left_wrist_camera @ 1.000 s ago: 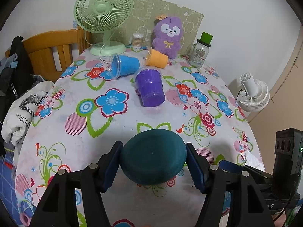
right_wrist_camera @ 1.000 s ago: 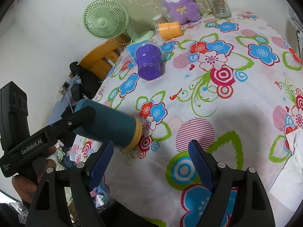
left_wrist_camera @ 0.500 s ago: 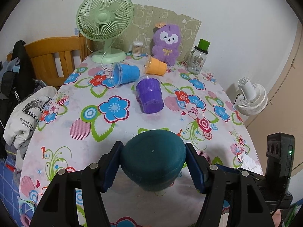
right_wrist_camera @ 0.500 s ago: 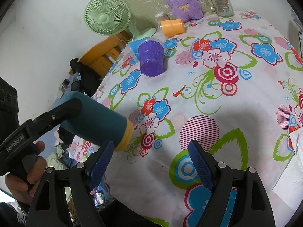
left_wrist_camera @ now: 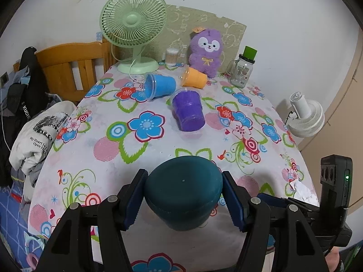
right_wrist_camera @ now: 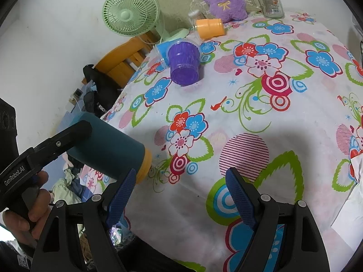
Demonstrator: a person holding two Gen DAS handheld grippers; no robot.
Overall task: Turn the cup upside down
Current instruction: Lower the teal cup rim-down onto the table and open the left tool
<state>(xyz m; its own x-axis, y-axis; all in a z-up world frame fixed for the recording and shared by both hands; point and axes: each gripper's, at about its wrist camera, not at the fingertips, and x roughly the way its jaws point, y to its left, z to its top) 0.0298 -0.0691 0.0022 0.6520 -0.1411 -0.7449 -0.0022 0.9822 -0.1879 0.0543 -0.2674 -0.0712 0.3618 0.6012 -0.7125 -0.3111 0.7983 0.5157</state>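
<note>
Left claw point(left_wrist_camera: 183, 196) clamped on teal cup point(left_wrist_camera: 183, 190), tilted, yellow rim toward surface point(right_wrist_camera: 261, 113) at 3 o'clock. Right claw point(right_wrist_camera: 181, 195) wide, holding nothing. Best: finish rotating, then lower rim flat.

Teal cup point(left_wrist_camera: 183, 190), cylindrical, matte dark blue-green wall, with a yellow-orange band at its mouth point(right_wrist_camera: 145, 165). In the left wrist view it fills the lower centre of the frame, its flat closed base turned toward the camera, a small pale speck near the middle of that base. It is clamped between the two blue pads of the left gripper point(left_wrist_camera: 183, 198), one pad on each side of the wall. In the right wrist view it lies at the lower left of the frame, tilted, base up and to the left, banded mouth down and to the right, at the near edge of the flowered bench point(right_wrist_camera: 249, 117). Whether the mouth touches the cloth cannot be told.
</note>
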